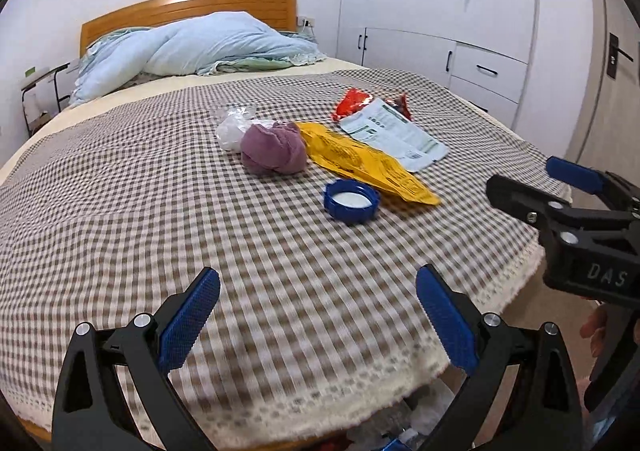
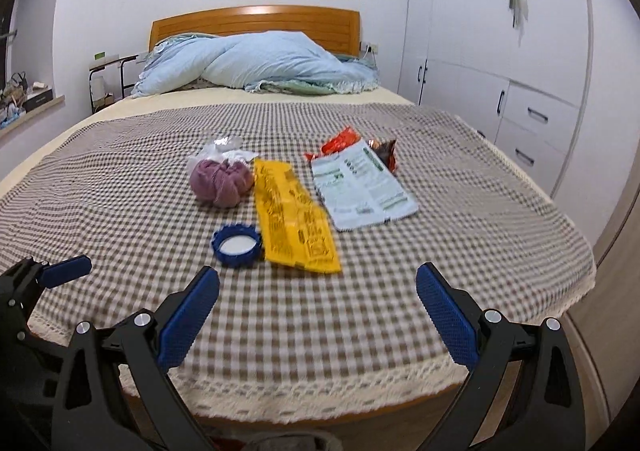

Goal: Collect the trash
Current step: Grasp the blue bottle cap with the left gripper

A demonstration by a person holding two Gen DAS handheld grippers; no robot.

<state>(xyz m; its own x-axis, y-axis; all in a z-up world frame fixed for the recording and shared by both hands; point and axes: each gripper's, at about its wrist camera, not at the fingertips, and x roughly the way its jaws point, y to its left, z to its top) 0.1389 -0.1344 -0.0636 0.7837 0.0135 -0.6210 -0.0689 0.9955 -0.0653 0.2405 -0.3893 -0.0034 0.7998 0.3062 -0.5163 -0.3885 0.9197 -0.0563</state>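
On the checked bedspread lies a cluster of litter: a blue bottle cap, a yellow wrapper, a white-and-green packet, a red wrapper, crumpled clear plastic and a purple cloth ball. My left gripper hovers open over the bed's near edge, short of the cap. My right gripper is open too, near the yellow wrapper's end; it also shows at the left wrist view's right edge.
A rumpled light-blue duvet lies by the wooden headboard. White wardrobes with drawers line the right wall. A small side table stands left of the bed. Loose items show below the bed's edge.
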